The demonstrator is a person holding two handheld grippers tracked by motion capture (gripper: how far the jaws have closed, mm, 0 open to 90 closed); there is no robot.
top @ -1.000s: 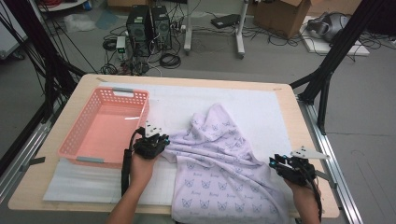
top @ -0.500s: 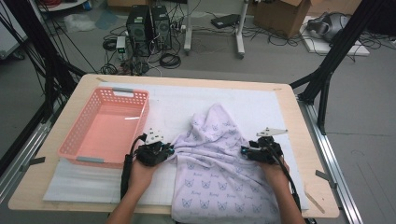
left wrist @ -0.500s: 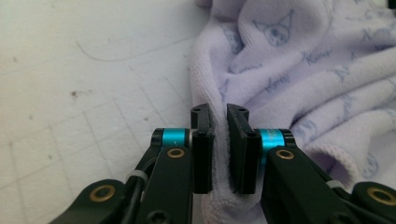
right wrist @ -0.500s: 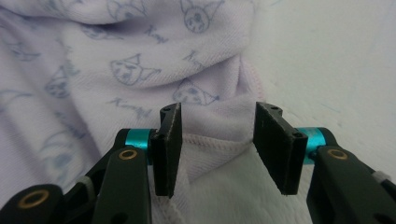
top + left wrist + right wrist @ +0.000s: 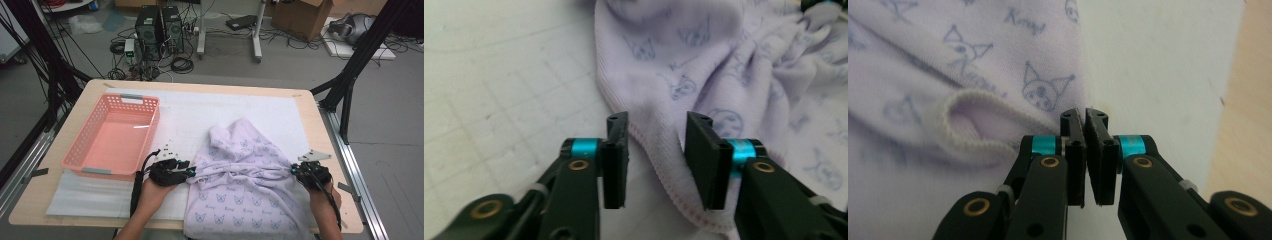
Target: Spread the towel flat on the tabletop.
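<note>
- Garment (image 5: 245, 190): lilac, printed, lies rumpled on the white mat (image 5: 200, 112) at the near right of the surface (image 5: 60, 200); its bottom hem hangs over the near edge. Pink basket (image 5: 112, 135) sits well apart to the left.
- Left gripper (image 5: 656, 145): fingers have just been opening, now half wide, straddling the garment's stitched edge without pressing it. Risk: the released edge slumps and the fold there is lost.
- Right gripper (image 5: 1087, 131): fingers have just been closing, now pinched together right at the garment's right edge. Can't tell whether any cloth is caught; the rolled cuff (image 5: 973, 125) sits beside them, not between.
- Risk: pull now and the right side may come away empty, or drag one thin layer and skew the garment.
- Risk: the overhanging hem adds weight, so any tug toward the near edge could slide the garment off the surface.
</note>
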